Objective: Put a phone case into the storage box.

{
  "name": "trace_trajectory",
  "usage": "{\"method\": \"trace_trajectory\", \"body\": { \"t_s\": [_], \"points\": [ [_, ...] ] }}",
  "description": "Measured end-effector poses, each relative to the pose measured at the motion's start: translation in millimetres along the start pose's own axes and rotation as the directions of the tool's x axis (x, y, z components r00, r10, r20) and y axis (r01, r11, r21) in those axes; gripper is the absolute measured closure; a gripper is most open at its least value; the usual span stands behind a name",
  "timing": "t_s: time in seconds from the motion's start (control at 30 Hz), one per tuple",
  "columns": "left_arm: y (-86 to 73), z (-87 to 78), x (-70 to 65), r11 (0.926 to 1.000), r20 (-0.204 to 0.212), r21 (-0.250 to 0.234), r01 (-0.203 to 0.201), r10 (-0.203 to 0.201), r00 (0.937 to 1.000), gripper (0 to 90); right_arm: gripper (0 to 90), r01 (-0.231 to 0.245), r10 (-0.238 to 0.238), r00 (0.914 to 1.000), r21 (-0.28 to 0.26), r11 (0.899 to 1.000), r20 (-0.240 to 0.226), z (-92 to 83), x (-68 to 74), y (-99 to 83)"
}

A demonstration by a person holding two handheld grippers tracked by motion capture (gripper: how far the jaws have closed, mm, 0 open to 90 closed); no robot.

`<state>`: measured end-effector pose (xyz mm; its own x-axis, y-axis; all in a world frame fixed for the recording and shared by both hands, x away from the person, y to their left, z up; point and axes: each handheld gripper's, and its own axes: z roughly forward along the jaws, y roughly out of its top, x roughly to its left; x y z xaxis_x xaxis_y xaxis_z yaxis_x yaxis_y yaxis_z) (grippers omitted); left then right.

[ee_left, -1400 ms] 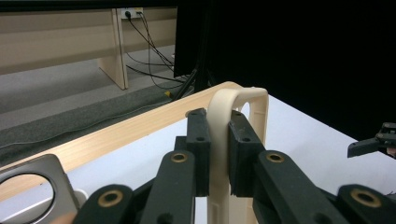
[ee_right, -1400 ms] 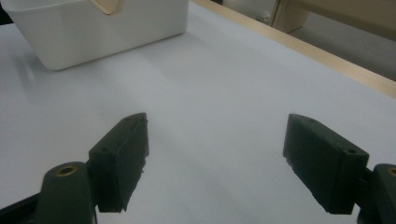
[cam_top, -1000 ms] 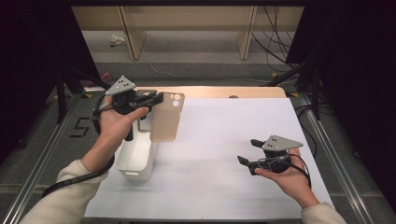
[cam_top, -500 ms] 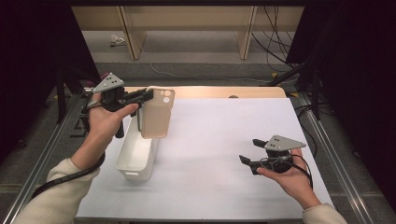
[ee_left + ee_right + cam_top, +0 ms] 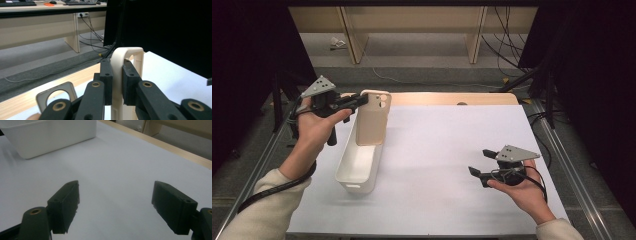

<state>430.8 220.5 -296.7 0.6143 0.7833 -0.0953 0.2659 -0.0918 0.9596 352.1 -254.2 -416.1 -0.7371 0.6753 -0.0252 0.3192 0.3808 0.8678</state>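
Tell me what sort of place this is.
Probably a lab or office set up for recording handling work. A white-topped table stands between dark screens, cables trail over the grey floor behind it, and the left gripper view shows a desk with keyboards at the back.

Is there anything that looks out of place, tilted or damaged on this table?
Nothing looks damaged or spilled. The beige phone case hangs upright above the far end of the white plastic bin, pinched at its edge by the left gripper. The right gripper rests open over the white table sheet.
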Motion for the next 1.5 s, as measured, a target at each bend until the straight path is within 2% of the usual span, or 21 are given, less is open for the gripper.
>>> {"method": "trace_trajectory", "body": {
  "t_s": [0.33, 0.57, 0.77, 1.0, 1.5],
  "points": [
    [-2.3, -3.3, 16.5, 0.9999, -0.02, -0.007, 0.016, -0.016, 0.9997, 81.0, 23.4, -0.003, 0.003, 1.0, -0.001, 1.0, -0.001, 0.3, -0.2, -0.2],
    [-5.3, -2.1, 28.3, 0.9997, -0.016, -0.019, 0.015, -0.015, 0.9997, 81.0, 23.4, -0.006, 0.006, 1.0, -0.003, 1.0, -0.001, 0.1, -0.6, -0.3],
    [-8.9, 0.3, 35.6, 0.9991, 0.01, -0.042, -0.005, 0.005, 0.9999, 81.0, 23.9, -0.007, 0.007, 1.0, -0.002, 1.0, -0.001, 0.0, -1.0, -0.5],
    [-17.2, 6.3, 45.3, 0.9972, 0.015, -0.07, -0.029, 0.03, 0.9994, 80.9, 24.3, -0.009, 0.009, 1.0, -0.005, 1.0, -0.003, 0.2, -0.9, -0.6],
    [-31.2, 18.3, 58.0, 0.9977, 0.007, -0.049, -0.047, 0.048, 0.9988, 80.9, 24.4, -0.009, 0.009, 1.0, -0.007, 1.0, -0.002, 0.4, -0.9, -0.7]
  ]
}}
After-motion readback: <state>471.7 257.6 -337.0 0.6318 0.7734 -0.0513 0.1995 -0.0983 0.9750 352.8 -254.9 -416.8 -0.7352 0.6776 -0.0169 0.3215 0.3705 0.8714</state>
